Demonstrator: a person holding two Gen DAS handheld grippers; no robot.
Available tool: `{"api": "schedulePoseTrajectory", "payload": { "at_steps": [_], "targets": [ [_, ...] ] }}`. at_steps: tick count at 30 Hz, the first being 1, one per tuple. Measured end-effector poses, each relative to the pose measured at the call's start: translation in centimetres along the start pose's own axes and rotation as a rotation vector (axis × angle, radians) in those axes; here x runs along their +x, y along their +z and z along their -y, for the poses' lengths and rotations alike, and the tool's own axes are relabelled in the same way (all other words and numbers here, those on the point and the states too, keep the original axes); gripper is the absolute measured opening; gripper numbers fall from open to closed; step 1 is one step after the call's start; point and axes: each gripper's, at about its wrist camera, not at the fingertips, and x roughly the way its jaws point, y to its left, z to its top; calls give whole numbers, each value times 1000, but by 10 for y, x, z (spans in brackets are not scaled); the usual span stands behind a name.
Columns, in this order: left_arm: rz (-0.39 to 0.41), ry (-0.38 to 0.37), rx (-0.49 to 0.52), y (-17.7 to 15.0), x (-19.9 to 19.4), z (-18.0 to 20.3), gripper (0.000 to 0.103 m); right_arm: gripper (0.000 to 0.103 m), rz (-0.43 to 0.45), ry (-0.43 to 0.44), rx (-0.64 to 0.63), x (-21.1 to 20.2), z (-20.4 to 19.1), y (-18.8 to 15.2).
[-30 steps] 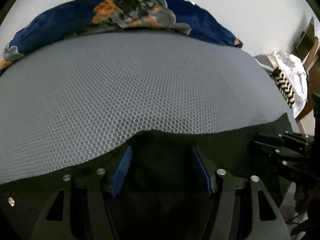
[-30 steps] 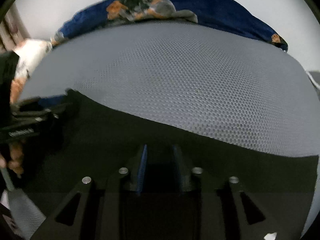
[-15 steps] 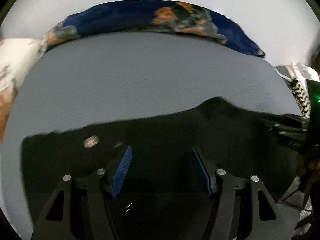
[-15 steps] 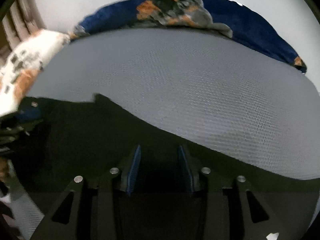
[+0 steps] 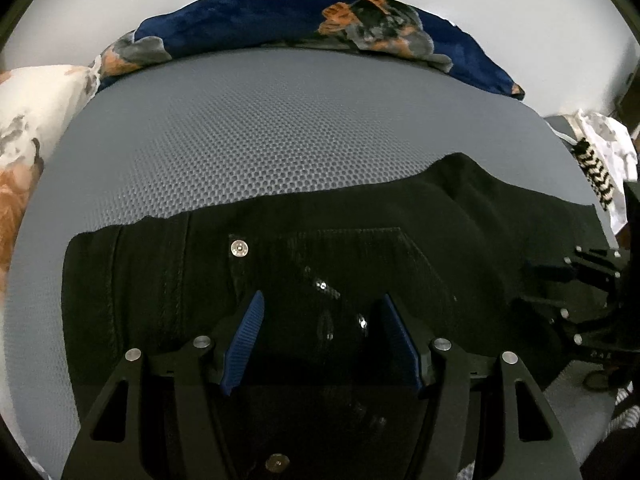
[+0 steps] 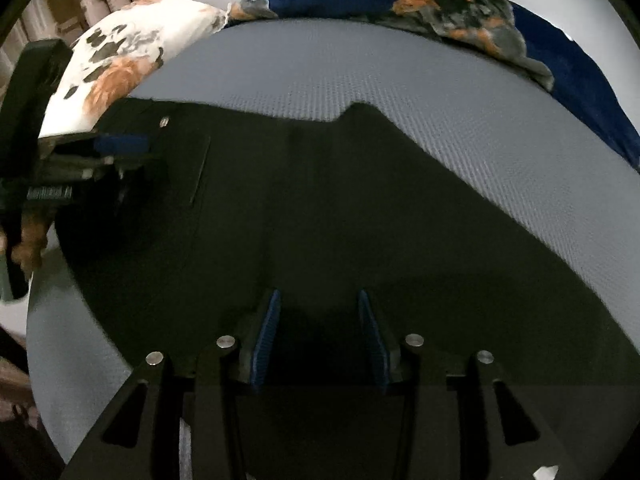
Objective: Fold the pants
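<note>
The black pants (image 5: 360,256) lie flat on the grey mesh bed surface (image 5: 260,140). Their waistband with a silver button (image 5: 239,248) and a pocket is in the left wrist view. My left gripper (image 5: 322,312) is open just above the waist area. My right gripper (image 6: 318,312) is open above the pants (image 6: 320,200) further along the cloth. Each gripper shows in the other's view: the right gripper (image 5: 576,284) at the right edge, the left gripper (image 6: 100,156) at the left, over the waistband corner.
A dark blue and orange blanket (image 5: 320,24) lies along the far edge of the bed against a white wall. A white floral pillow (image 6: 120,60) sits at the left end. White and striped items (image 5: 600,160) lie beyond the bed's right end.
Both grippers have pulled back from the pants' far edge, so more cloth shows. The right gripper's fingers have spread wider and let the cloth go. The pants now lie flat.
</note>
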Motion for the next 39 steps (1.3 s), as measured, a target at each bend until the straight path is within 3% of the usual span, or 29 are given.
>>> {"api": "schedulePoseTrajectory", "payload": {
  "at_steps": [4, 8, 11, 17, 19, 24, 29, 33, 39],
  "targets": [
    [-20, -3, -29, -5, -9, 1, 62, 46, -31, 18, -15, -16, -4, -27],
    [-22, 15, 7, -19, -25, 9, 63, 48, -38, 36, 21, -24, -2, -45],
    [-55, 66, 14, -32, -22, 6, 65, 48, -34, 56, 43, -28, 5, -54],
    [-48, 82, 3, -38, -20, 7, 65, 49, -66, 98, 86, -48, 37, -75],
    [-40, 87, -8, -38, -22, 10, 65, 49, -53, 92, 143, -61, 59, -86],
    [12, 86, -44, -28, -34, 26, 66, 49, 46, 170, 425, -107, 154, -127],
    [54, 111, -32, -17, -43, 44, 68, 50, 115, 74, 663, -150, 262, -168],
    [34, 142, -48, -13, -43, 43, 68, 50, 132, 1, 838, -179, 335, -213],
    [-14, 224, -80, -20, -48, 23, 68, 50, 115, -22, 970, -189, 399, -270]
  ]
}}
